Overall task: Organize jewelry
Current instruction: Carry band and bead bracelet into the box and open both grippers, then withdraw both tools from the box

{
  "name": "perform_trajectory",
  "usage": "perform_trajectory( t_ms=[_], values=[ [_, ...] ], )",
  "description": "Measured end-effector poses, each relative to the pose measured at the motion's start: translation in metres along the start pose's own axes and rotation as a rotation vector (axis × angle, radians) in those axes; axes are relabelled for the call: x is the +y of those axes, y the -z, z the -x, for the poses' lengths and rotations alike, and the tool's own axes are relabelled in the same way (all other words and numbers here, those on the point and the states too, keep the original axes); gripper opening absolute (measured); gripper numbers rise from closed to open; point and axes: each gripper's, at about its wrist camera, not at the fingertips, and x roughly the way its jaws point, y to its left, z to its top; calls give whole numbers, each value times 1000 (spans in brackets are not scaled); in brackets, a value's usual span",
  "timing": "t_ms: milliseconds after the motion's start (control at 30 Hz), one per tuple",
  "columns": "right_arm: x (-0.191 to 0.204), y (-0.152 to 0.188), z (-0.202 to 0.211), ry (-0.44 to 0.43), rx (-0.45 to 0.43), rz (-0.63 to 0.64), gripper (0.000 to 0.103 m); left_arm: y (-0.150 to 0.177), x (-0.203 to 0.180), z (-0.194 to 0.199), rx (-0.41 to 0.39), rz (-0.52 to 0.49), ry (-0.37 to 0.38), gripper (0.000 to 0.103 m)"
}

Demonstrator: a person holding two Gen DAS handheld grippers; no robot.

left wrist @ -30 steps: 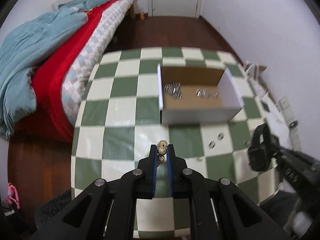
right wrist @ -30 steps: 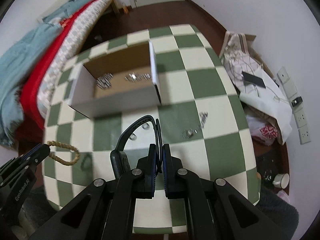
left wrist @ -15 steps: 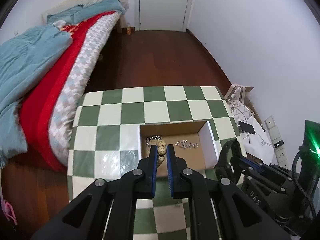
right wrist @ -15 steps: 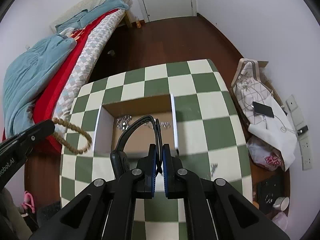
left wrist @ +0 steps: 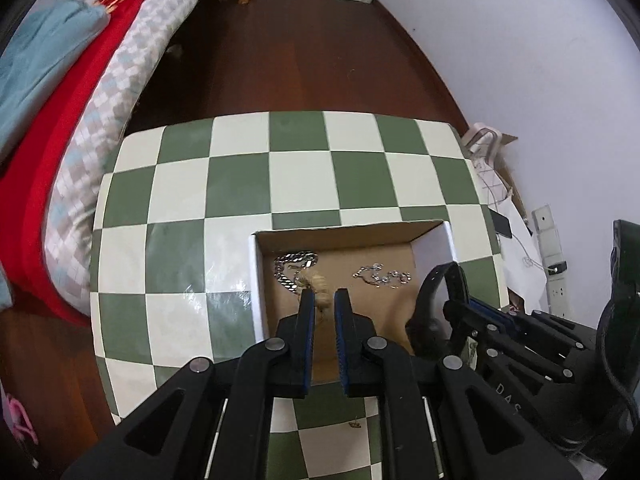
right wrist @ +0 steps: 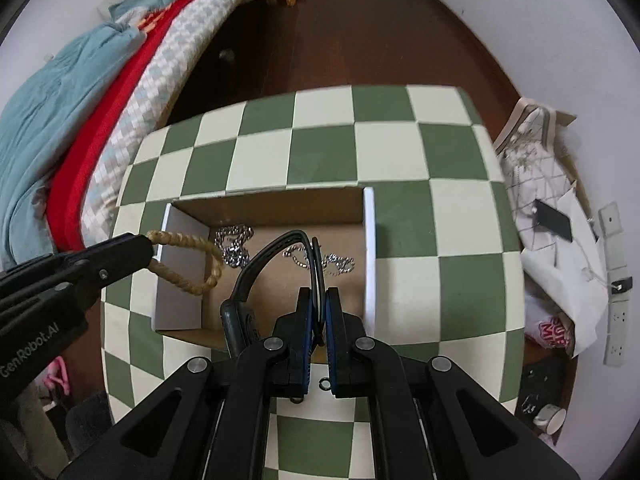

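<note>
A surface (left wrist: 240, 184) covered in green and cream checks fills the middle of the frame. An open cardboard box (left wrist: 344, 230) with white outer walls sits on it, lower centre. Small metal rings (right wrist: 325, 383) lie on the checks below the box.

In the left wrist view the beaded bracelet (left wrist: 320, 286) shows only as a blurred tan lump between the fingers of the left hand-held gripper (left wrist: 321, 304); its loop is hidden there. The gripper bodies cover the near wall of the box (left wrist: 256, 280) and much of the counter (left wrist: 176, 264). In the right wrist view the lower end of the black watch strap (right wrist: 256, 276) disappears behind the right hand-held gripper (right wrist: 319, 306). Small ring-like pieces (right wrist: 325, 383) on the counter are too small to identify. The bed (right wrist: 80, 92) is cut off at the left edge.
</note>
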Motion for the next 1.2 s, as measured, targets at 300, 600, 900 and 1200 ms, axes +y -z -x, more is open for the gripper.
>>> perform_trajectory(
  t_ms=[300, 600, 900, 1200],
  values=[
    [-5, -2, 9, 42, 1, -18, 81, 1, 17, 24, -110, 42, -120, 95],
    [1, 19, 9, 161, -1, 19, 103, 28, 25, 27, -170, -7, -320, 103],
    [9, 34, 23, 165, -40, 39, 103, 50, 27, 37, -188, 13, -347, 103],
    [15, 49, 59, 188, -125, 58, 103, 74, 23, 68, -266, 28, -353, 103]
  ],
)
